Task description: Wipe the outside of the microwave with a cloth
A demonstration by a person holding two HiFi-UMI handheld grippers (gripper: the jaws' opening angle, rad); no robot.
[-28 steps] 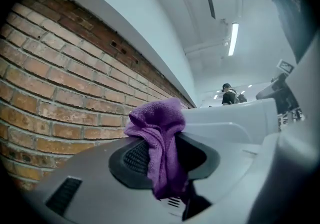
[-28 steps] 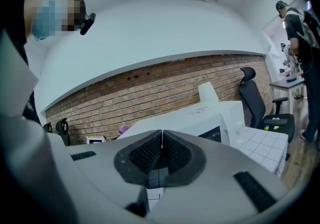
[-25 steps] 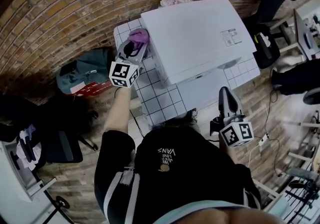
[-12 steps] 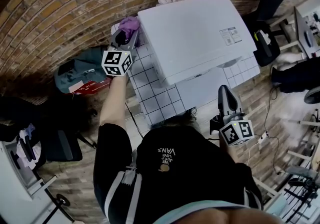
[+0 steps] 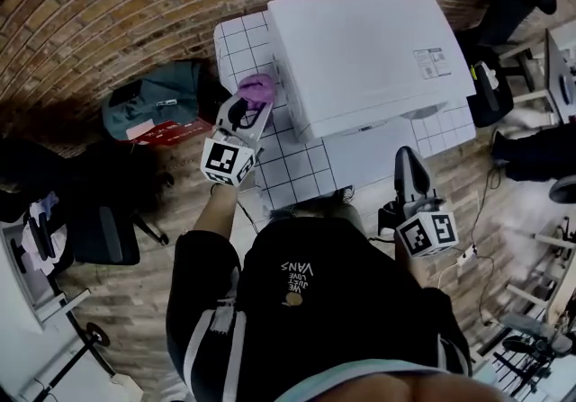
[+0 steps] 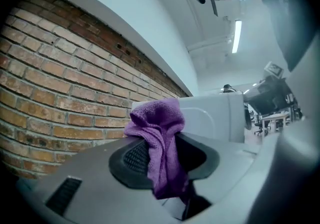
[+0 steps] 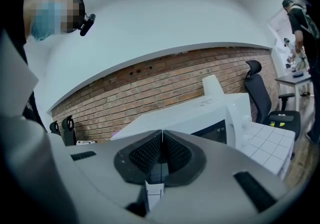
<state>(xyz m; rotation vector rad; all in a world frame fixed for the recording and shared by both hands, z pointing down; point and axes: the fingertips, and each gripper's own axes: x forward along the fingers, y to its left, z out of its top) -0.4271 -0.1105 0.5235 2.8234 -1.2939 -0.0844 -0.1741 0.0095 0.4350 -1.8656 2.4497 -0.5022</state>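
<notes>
Left gripper (image 5: 252,102) pulled back, cloth (image 6: 157,123) lengthwise btw fingers (image 6: 132,158)

The print on the microwave's (image 5: 369,49) top label (image 5: 431,63) is too small to read, the person's head (image 5: 317,209) hides the tiled table's (image 5: 297,177) near edge, and the cloth's (image 6: 157,118) lower end vanishes between the left gripper's (image 6: 167,155) jaws.

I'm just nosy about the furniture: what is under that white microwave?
A white tiled tabletop, its tiles showing beside and in front of the microwave. The part directly beneath is covered.
</notes>
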